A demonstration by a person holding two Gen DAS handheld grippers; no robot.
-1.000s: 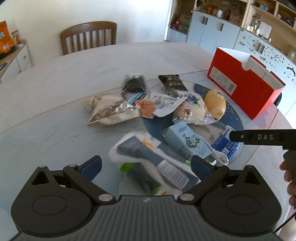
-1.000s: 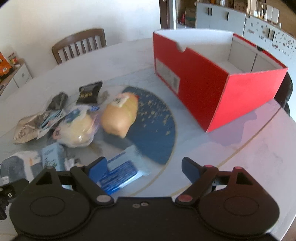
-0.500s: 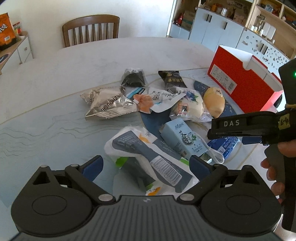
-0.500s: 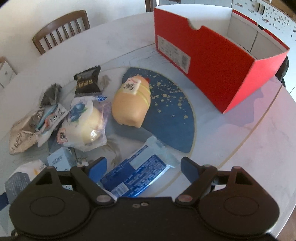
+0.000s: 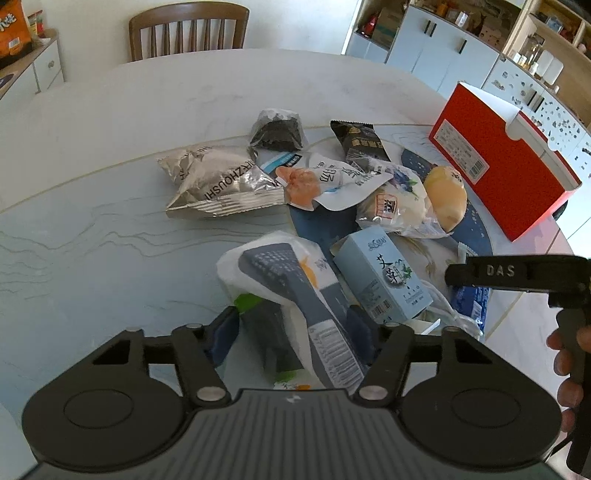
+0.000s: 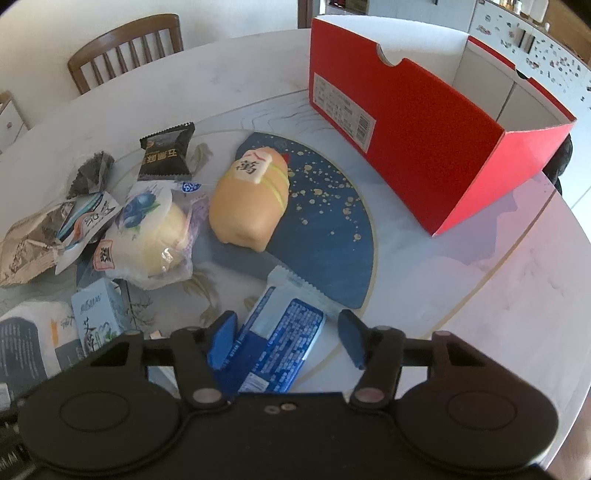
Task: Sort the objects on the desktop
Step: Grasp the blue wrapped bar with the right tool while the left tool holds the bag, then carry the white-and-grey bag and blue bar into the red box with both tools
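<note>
We see the box [image 6: 406, 129] at the table's [image 5: 110, 122] far right; the bun [image 6: 251, 199] lies left of it, the wrapped cake [image 6: 147, 240] left of the bun. Nearest us the flat packet [image 6: 280, 343] sits right of the carton [image 5: 384, 277]; the foil bag [image 5: 218, 184] lies far left, chair [image 5: 188, 29] behind

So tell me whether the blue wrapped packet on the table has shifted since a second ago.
No. The blue packet still lies with its sealed end at the rim of the dark blue mat; only the right gripper has closed in around it, jaws just closing.
</note>
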